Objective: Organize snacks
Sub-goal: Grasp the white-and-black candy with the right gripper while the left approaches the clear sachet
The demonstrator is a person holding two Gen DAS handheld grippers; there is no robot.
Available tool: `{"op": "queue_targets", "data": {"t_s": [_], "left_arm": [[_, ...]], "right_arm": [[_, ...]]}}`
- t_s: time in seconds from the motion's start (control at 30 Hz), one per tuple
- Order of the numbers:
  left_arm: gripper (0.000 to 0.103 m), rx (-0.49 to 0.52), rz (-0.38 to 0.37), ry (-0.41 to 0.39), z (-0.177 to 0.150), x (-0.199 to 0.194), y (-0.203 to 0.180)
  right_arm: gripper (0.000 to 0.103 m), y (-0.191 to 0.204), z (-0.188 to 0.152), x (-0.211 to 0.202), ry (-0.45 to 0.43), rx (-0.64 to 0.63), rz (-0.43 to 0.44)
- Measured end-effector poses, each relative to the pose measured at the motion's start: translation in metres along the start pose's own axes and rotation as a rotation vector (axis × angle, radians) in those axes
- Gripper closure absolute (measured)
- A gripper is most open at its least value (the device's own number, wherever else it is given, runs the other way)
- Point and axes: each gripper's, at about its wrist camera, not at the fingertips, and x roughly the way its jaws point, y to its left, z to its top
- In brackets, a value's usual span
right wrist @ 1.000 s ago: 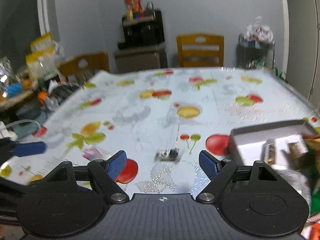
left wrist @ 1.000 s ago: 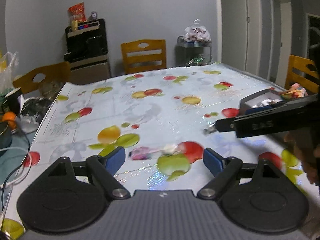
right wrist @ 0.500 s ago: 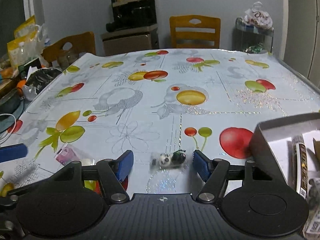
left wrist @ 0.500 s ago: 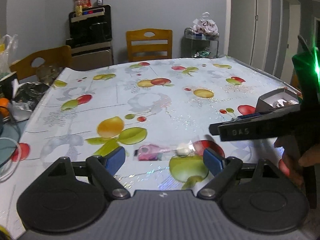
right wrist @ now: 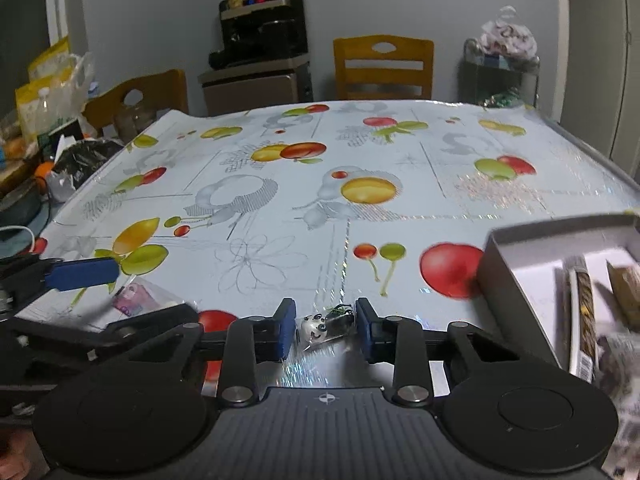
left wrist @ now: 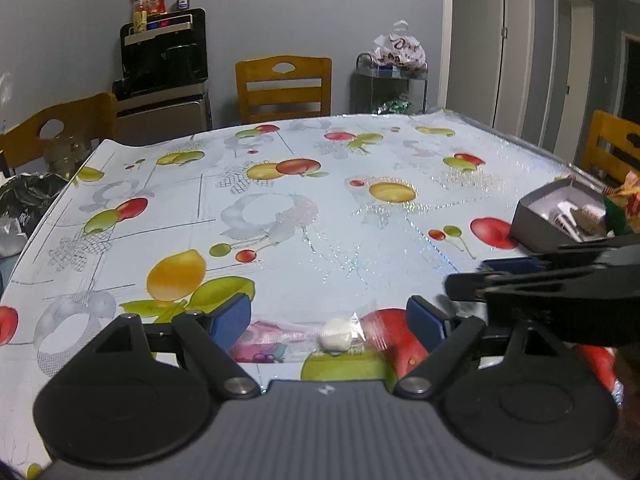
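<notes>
A clear wrapper with a pink label and a white candy (left wrist: pixel 335 339) lies on the fruit-print tablecloth between the wide-open fingers of my left gripper (left wrist: pixel 328 322). It also shows in the right wrist view (right wrist: pixel 134 299). A small panda-print candy (right wrist: pixel 320 325) lies between the fingers of my right gripper (right wrist: pixel 326 330), which have narrowed around it with small gaps on both sides. A grey box (right wrist: pixel 516 276) holding several snack packets stands at the right; it also shows in the left wrist view (left wrist: pixel 540 228).
Wooden chairs (left wrist: pixel 283 89) stand around the table. A black appliance (left wrist: pixel 164 58) on a cabinet and a wire rack with bags (left wrist: pixel 394 76) stand at the far wall. Bags and clutter (right wrist: pixel 48 92) sit beyond the table's left edge.
Both grippers have moved forward and down over their candies. The right gripper's fingers have closed in from wide open to a narrow gap around the panda candy. The left fingers stay wide.
</notes>
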Motion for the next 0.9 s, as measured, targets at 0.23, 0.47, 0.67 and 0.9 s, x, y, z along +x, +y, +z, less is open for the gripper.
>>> {"op": "queue_targets", "data": {"t_s": [0.23,0.47,0.67,0.9], "left_arm": [[0.031,-0.006,-0.011,0.05,-0.008,0.011,-0.002],[0.054,-0.01,-0.007,0.036,-0.008,0.01,-0.002],[0.077,-0.003,-0.035,0.013,-0.009,0.002,-0.005],[0.103,-0.009,-0.093,0.019,-0.02,-0.017,-0.003]], "right_arm": [[0.07,-0.009,-0.013,-0.02,0.006,0.019,0.022],[0.07,-0.009,-0.02,-0.034,-0.001,0.018,0.039],[0.07,-0.009,-0.023,-0.043,-0.011,0.017,0.051],[0.07,-0.008,-0.031,-0.056,-0.032,-0.036,0.043]]}}
